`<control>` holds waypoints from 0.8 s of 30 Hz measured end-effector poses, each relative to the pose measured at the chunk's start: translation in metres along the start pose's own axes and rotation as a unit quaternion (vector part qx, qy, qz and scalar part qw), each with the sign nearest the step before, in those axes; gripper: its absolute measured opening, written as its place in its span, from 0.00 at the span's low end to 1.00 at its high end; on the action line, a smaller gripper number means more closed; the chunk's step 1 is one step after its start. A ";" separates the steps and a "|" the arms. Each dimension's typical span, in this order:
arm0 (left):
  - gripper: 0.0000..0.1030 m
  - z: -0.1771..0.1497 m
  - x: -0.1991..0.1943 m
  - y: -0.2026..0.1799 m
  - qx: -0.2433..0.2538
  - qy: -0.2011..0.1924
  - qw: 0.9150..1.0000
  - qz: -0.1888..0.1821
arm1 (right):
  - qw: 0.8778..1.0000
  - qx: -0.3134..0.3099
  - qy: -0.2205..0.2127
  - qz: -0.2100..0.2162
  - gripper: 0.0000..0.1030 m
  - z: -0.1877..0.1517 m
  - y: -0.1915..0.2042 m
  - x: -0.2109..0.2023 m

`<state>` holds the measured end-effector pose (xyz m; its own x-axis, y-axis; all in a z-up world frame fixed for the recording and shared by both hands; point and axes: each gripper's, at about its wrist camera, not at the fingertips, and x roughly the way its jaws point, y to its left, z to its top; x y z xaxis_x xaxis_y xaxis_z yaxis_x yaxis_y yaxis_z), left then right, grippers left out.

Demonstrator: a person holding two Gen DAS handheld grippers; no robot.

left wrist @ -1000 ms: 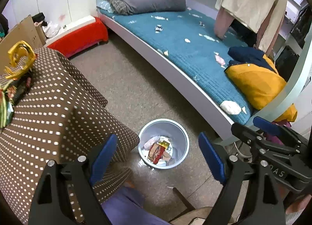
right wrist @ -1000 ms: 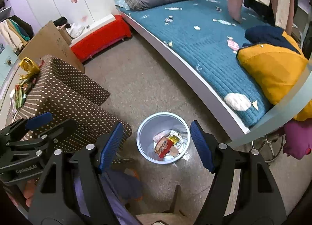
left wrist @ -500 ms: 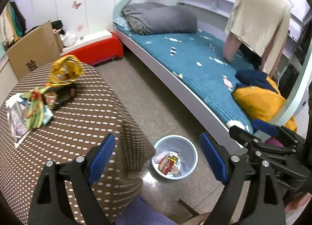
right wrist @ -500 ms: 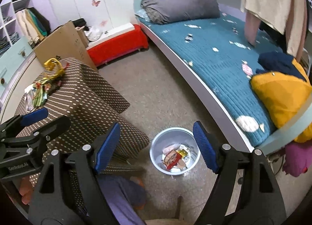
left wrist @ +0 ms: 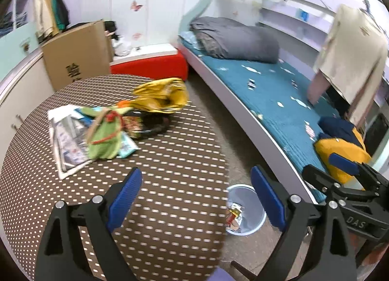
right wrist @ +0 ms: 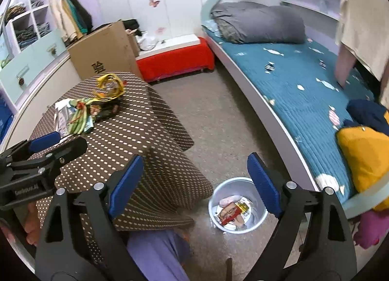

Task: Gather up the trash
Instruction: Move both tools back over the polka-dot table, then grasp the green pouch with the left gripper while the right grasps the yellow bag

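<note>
Several wrappers lie on the brown dotted table (left wrist: 170, 171): a yellow foil bag (left wrist: 161, 96), a green wrapper (left wrist: 105, 132), a dark packet (left wrist: 148, 125) and flat printed packets (left wrist: 65, 142). They also show in the right wrist view, with the yellow bag (right wrist: 109, 86) farthest. A white bin (right wrist: 237, 205) with several wrappers in it stands on the floor by the table; it also shows in the left wrist view (left wrist: 245, 208). My left gripper (left wrist: 197, 198) is open and empty above the table's near part. My right gripper (right wrist: 194, 183) is open and empty above the floor near the bin.
A bed (right wrist: 291, 81) with a blue cover runs along the right, with a grey duvet (right wrist: 257, 23) and a yellow cushion (right wrist: 364, 154). A red bench (right wrist: 175, 62) and a cardboard box (right wrist: 104, 52) stand behind the table. Drawers line the left wall.
Both grippers have risen and tilted up from the bin toward the table. The tabletop wrappers have come into fuller view. Both stay open and empty.
</note>
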<state>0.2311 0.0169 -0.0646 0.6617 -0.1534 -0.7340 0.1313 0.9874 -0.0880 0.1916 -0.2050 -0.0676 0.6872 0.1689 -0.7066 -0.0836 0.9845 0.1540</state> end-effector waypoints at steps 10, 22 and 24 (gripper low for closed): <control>0.88 0.009 0.028 0.074 -0.061 0.024 0.997 0.033 | 0.999 -0.035 0.030 0.024 0.84 0.015 0.047 0.043; 0.88 0.028 0.080 0.123 -0.082 0.047 0.993 0.066 | 0.994 -0.073 0.062 0.045 0.84 0.035 0.096 0.096; 0.88 0.031 0.087 0.124 -0.069 0.037 0.994 0.076 | 0.994 -0.079 0.062 0.046 0.84 0.040 0.102 0.100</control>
<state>0.3275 0.1251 -0.1183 0.6092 -0.0043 -0.7930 -0.0718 0.9956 -0.0605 0.2810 -0.0895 -0.0951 0.5777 0.2539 -0.7758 -0.2618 0.9578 0.1185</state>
